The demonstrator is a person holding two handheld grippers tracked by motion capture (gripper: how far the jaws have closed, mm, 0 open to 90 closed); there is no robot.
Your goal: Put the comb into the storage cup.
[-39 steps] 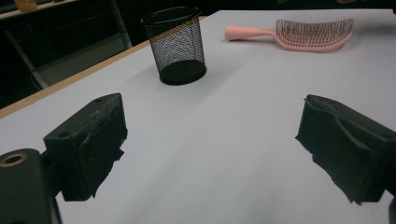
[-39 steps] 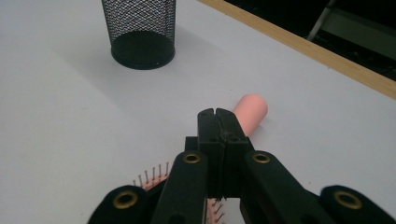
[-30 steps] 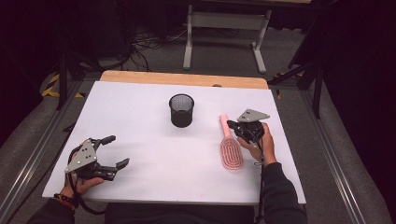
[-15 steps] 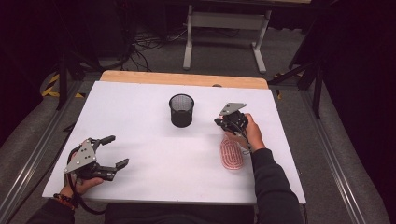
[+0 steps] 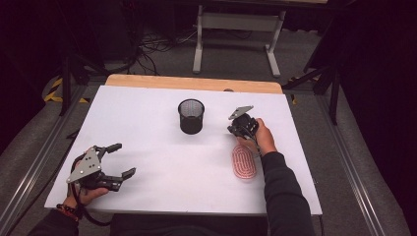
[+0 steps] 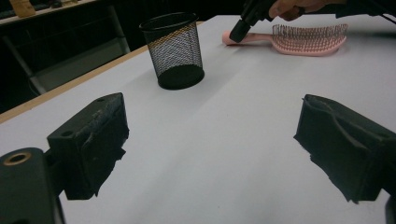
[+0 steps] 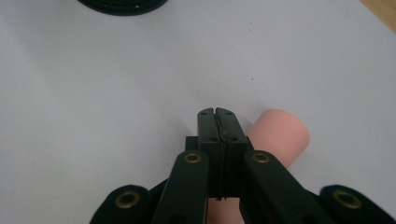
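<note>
The pink brush (image 5: 244, 162) lies flat on the white table (image 5: 147, 128), bristles up, right of centre and near the front edge, its handle pointing toward the mesh cup (image 5: 191, 116). Compared with 1 second back, the brush looks to lie a little nearer the front edge, while the right gripper (image 5: 238, 127) has slid from beside the brush head up to the handle end. Its jaws are clenched together with nothing between them; in the right gripper view they sit closed just over the rounded handle tip (image 7: 280, 135), whether touching it I cannot tell. So the brush is not grasped, and the hand appears to be lining up at the handle, perhaps to nudge or re-grip it. Any pickup would need the jaws parted first.

The cup stands upright, apart from the brush, toward the table's middle back. The left gripper (image 5: 120, 160) rests at the front left corner, jaws spread wide and empty, unmoved over that second, well away from both things.
</note>
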